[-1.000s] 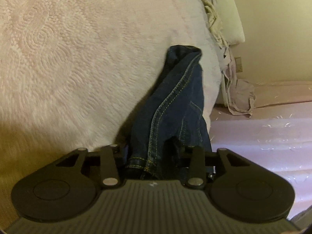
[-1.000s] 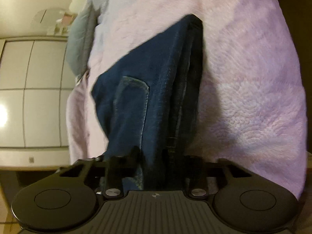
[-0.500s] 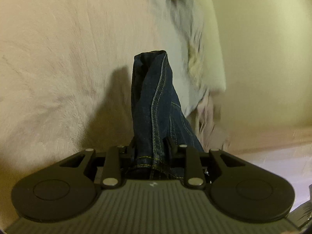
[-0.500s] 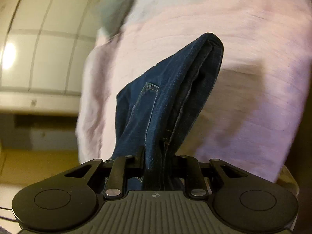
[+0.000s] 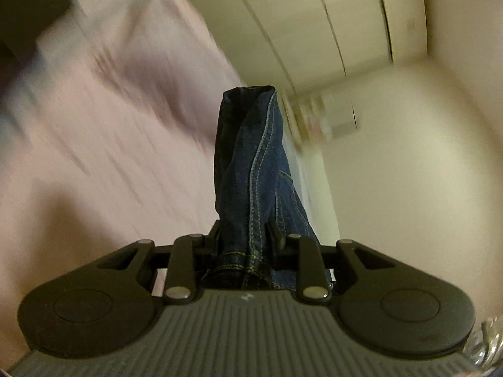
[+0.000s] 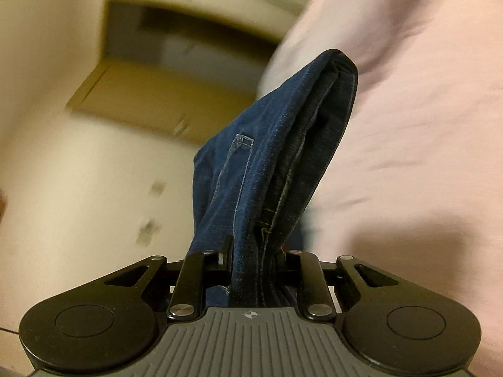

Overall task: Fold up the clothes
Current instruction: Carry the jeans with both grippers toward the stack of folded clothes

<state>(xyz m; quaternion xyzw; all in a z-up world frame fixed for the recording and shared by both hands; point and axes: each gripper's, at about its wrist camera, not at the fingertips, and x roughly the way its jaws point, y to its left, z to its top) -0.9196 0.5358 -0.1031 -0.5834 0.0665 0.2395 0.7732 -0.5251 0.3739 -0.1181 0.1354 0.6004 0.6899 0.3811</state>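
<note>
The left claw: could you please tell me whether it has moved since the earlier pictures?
Yes. The left claw, shut on the jeans, has swung up and away from the pink bedspread, which has slid left while the cream wall fills the right.

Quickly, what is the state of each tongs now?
Left tongs: closed, holding the jeans.
Right tongs: closed, holding the jeans.
</note>
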